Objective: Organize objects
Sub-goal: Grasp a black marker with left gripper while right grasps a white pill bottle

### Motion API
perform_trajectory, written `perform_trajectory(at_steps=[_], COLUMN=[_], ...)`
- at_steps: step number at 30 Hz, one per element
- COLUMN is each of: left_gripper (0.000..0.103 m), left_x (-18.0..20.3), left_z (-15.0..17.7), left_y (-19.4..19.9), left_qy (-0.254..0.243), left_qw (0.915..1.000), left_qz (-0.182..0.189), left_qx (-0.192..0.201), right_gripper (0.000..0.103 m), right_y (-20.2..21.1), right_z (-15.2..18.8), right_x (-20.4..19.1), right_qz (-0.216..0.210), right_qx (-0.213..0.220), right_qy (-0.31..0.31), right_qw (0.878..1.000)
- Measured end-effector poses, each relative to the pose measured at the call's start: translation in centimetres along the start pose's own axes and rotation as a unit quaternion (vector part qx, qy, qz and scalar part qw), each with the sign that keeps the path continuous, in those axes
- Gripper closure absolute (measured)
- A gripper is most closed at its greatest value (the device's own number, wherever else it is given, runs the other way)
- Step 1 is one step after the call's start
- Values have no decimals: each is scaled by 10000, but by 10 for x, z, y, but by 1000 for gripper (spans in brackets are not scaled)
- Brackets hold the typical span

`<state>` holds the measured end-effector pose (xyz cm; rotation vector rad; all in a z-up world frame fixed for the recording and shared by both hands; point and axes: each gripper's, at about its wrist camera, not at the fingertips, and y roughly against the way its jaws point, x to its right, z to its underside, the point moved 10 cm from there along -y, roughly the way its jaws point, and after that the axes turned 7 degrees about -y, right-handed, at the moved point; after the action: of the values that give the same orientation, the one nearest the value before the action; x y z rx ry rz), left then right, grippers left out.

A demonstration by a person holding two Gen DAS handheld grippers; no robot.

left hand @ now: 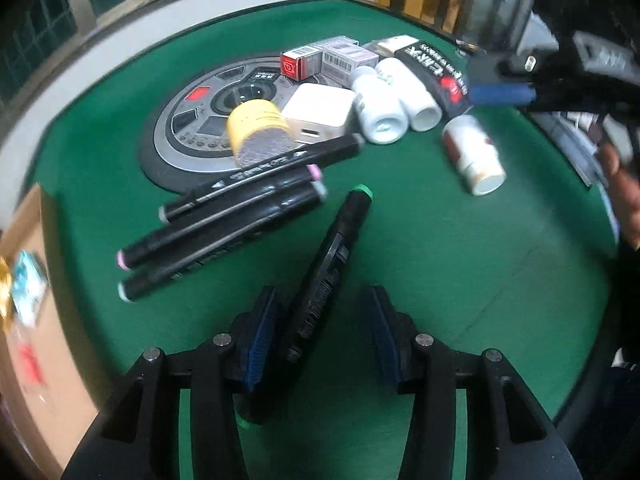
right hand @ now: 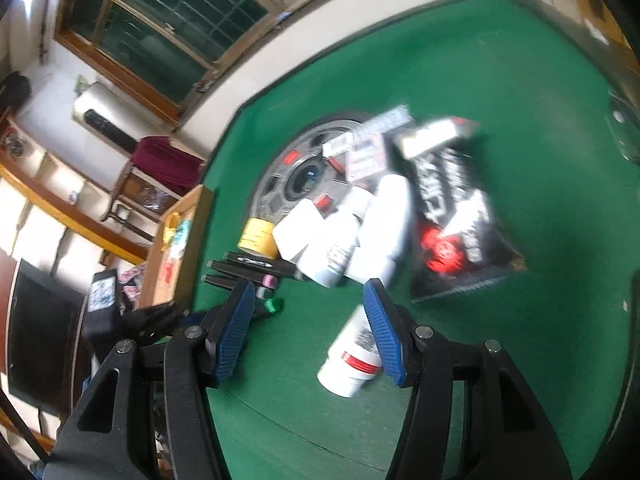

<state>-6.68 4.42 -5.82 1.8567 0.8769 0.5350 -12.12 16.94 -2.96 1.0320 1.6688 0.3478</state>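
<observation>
Left tongs [left hand: 320, 340] released, green-capped marker [left hand: 332, 272] lying between pads on table [left hand: 480, 260]. Right tongs [right hand: 310, 328] released, white bottle [right hand: 352, 356] beside right pad.

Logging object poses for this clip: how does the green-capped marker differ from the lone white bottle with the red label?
The green-capped marker is black, long and slim; the lone white bottle is short and stout. The marker lies between the left claw's blue pads, while the bottle lies near the right claw. Both lie on their sides on the green table.

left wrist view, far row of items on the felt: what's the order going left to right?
Yellow roll → white charger block → pair of white bottles lying side by side → lone white bottle with a red label.
</observation>
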Motion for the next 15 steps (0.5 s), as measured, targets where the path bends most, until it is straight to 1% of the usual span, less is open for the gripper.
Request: perform_trajectory(at_steps=[1, 2, 4, 7, 9, 11, 12, 13, 14, 15], left_gripper=[62, 62, 62, 62, 61, 63, 66, 76, 83, 85], left_x=[6, 9, 13, 15, 16, 24, 25, 31, 34, 38], left_z=[2, 3, 7, 4, 0, -4, -6, -5, -4, -2], left_y=[2, 3, 6, 6, 5, 3, 3, 5, 6, 8], left_qy=[80, 113, 234, 341, 328, 319, 298, 277, 263, 255], left_qw=[9999, 9998, 9996, 9992, 9987, 9985, 9983, 9984, 9985, 9982], left_qz=[118, 158, 140, -142, -365, -426, -488, -478, -462, -534], left_qx=[-7, -22, -63, -130, -142, -113, -124, -124, -116, -85], right_gripper=[48, 48, 48, 48, 48, 48, 48, 48, 48, 48], right_y=[-1, -1, -4, -5, -5, -7, -9, -11, -13, -16], right_z=[2, 3, 8, 15, 18, 20, 21, 24, 26, 29], right_x=[5, 7, 13, 21, 24, 28, 30, 32, 33, 34], right_qz=[138, 199, 351, 517, 654, 721, 721, 698, 692, 720], right_qx=[-32, -47, -131, -207, -202, -247, -298, -345, -392, -441], right_qy=[-27, -48, -62, -104, -102, -120, -156, -198, -198, -172], right_qw=[9999, 9998, 9993, 9984, 9976, 9970, 9968, 9968, 9966, 9963])
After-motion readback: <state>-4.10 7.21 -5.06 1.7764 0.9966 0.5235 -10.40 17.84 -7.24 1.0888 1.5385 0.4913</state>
